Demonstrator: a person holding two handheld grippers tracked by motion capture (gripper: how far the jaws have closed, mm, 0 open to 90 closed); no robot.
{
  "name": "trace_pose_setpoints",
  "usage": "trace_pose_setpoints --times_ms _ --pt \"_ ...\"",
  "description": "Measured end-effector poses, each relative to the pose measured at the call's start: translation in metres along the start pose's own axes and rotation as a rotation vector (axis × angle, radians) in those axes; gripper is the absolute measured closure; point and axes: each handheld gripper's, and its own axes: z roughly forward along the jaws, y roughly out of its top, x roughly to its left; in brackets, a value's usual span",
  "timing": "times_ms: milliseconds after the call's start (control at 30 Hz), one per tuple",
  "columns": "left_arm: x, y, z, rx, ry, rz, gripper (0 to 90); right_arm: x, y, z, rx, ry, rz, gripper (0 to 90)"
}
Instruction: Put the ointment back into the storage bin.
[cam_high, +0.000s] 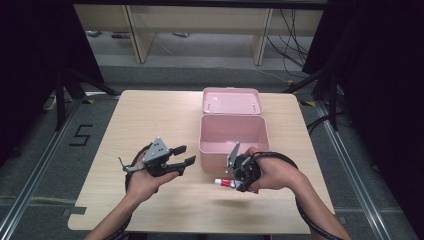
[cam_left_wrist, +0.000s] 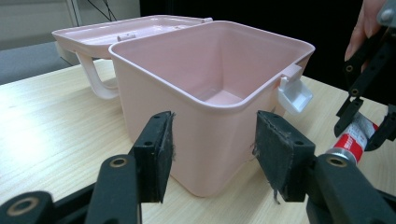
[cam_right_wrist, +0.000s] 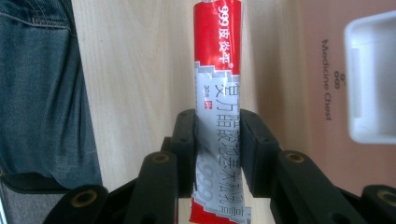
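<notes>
Ointment tube (cam_right_wrist: 217, 107), one only, red and silver and printed "999", sat clamped between the right gripper (cam_right_wrist: 218, 140) pads just near of the single pink box (cam_high: 233, 134), whose front read "Medicine Chest". Left gripper (cam_high: 183, 155) hung wide and empty to the left.

The right gripper (cam_right_wrist: 218, 144) squeezed a red and silver ointment tube (cam_right_wrist: 217, 93) between its two black jaws. Below lay the wooden table (cam_right_wrist: 135, 70). A pink medicine chest (cam_right_wrist: 327, 56) stood beside, with its white latch (cam_right_wrist: 371, 79).
</notes>
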Motion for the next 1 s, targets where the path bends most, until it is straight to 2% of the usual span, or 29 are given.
trace_pose_setpoints --times_ms 33,67,167,200,300,333,367,467,700,800,900,933,967,1000 --pt "0.000 0.000 -0.001 0.010 0.007 0.002 46.7 0.001 0.001 -0.001 0.008 0.001 0.018 70.7" --pt "0.000 0.000 -0.001 0.009 0.007 0.002 46.7 -0.001 0.000 -0.002 0.001 0.002 -0.006 70.6" --pt "0.000 0.000 0.000 0.008 0.007 0.002 46.7 -0.002 0.000 -0.006 0.003 0.006 -0.017 70.6" --pt "0.000 0.000 0.000 0.002 0.004 0.000 46.7 -0.004 0.000 -0.007 -0.001 0.006 -0.034 70.6" --pt "0.000 0.001 -0.001 0.005 0.007 0.000 46.7 -0.004 0.000 -0.010 0.003 0.010 -0.037 70.6" --pt "0.000 0.001 -0.001 0.006 0.007 0.002 46.7 -0.004 0.000 -0.012 0.008 0.005 -0.014 70.6" --pt "0.000 0.001 -0.001 0.006 0.007 0.002 46.7 -0.005 -0.001 -0.012 0.004 0.005 -0.024 70.6" --pt "0.000 0.001 -0.001 0.006 0.006 0.002 46.7 -0.005 0.000 -0.016 0.013 0.013 -0.011 70.6" --pt "0.000 0.001 -0.002 0.005 0.007 0.000 46.7 -0.009 0.000 -0.021 -0.005 0.021 -0.045 70.6" --pt "0.000 0.002 -0.002 0.007 0.008 0.002 46.7 -0.009 -0.001 -0.025 -0.009 0.031 -0.011 70.7" --pt "0.000 0.002 -0.002 0.007 0.008 0.004 46.7 -0.013 -0.001 -0.027 -0.014 0.028 -0.040 70.6" --pt "0.000 0.002 -0.002 0.007 0.007 0.004 46.6 -0.012 -0.001 -0.028 -0.010 0.025 -0.013 70.7" --pt "-0.001 0.002 -0.002 0.007 0.007 0.006 46.6 -0.014 -0.001 -0.029 -0.018 0.029 -0.034 70.6" --pt "-0.001 0.002 -0.002 0.006 0.007 0.006 46.6 -0.014 -0.002 -0.030 -0.019 0.029 -0.017 70.6"
